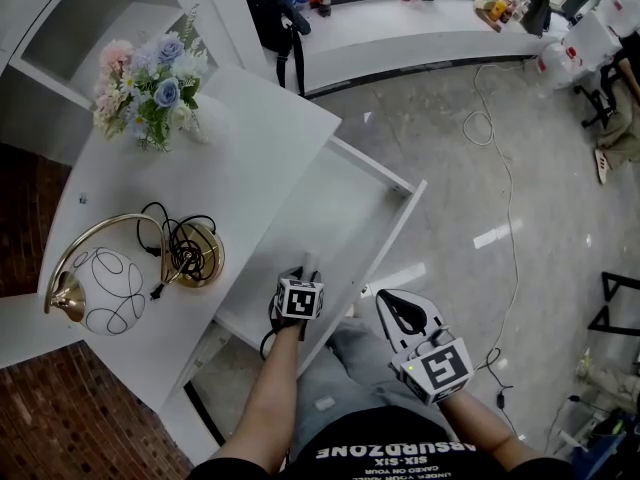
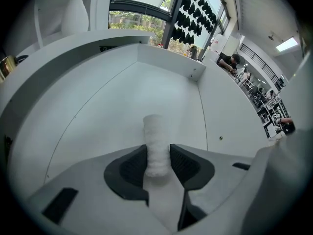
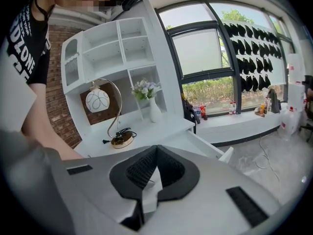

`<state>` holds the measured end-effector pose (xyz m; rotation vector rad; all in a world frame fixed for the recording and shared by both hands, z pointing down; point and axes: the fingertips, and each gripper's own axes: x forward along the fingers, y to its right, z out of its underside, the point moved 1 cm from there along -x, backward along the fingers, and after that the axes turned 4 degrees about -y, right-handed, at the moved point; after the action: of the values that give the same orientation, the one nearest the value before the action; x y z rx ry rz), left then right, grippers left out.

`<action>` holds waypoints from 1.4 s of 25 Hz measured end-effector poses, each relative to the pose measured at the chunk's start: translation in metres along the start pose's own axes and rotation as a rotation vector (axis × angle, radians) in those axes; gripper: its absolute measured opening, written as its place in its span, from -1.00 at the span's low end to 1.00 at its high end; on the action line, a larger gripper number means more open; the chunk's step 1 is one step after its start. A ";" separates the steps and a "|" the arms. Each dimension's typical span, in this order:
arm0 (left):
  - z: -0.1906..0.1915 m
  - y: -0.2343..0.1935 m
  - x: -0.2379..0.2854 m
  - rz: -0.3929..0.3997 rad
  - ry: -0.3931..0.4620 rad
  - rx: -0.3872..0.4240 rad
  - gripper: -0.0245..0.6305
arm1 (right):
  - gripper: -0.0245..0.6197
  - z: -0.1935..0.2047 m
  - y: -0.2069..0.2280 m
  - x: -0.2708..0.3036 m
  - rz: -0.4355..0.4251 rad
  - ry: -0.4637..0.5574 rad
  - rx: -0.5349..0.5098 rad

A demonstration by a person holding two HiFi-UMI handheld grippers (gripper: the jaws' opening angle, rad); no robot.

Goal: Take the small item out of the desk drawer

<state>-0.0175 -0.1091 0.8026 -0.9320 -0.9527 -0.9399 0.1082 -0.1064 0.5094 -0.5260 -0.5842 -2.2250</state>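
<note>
The white desk drawer [image 1: 392, 182] stands pulled open, and my left gripper [image 1: 306, 268] reaches steeply down into its near end. In the left gripper view a small white roll-shaped item [image 2: 155, 140] stands between the two dark pads [image 2: 131, 166], which touch it on both sides; my left gripper [image 2: 157, 159] is shut on it. The drawer floor [image 2: 117, 106] around it is bare. My right gripper [image 1: 384, 298] hovers outside the drawer's front right edge, above the person's lap. In the right gripper view its jaws [image 3: 156, 150] meet at the tips with nothing held.
On the desk top [image 1: 255, 133] stand a gold lamp with a white globe [image 1: 108, 288], its coiled black cable [image 1: 185, 248] and a vase of flowers [image 1: 150, 86]. White shelves [image 1: 70, 28] rise behind. A cable [image 1: 505, 168] trails over the grey floor at right.
</note>
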 end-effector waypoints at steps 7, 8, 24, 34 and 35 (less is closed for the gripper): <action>-0.002 0.000 -0.013 -0.014 -0.005 -0.010 -0.48 | -0.93 0.001 0.000 0.000 -0.011 -0.002 -0.003; -0.002 0.000 -0.014 -0.014 -0.003 -0.011 -0.48 | -0.93 0.001 0.000 0.000 -0.013 0.000 -0.004; -0.006 0.000 -0.037 0.004 0.074 -0.051 -0.49 | -0.93 0.003 -0.009 -0.001 -0.048 0.010 -0.011; -0.004 0.002 -0.066 -0.007 0.124 -0.033 -0.48 | -0.93 0.005 -0.025 -0.006 -0.068 0.001 -0.044; -0.004 0.002 -0.069 -0.008 0.131 -0.036 -0.49 | -0.93 0.005 -0.028 -0.006 -0.072 0.003 -0.047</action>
<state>-0.0349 -0.0968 0.7367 -0.8864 -0.8316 -1.0150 0.0919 -0.0833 0.5028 -0.5336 -0.5586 -2.3117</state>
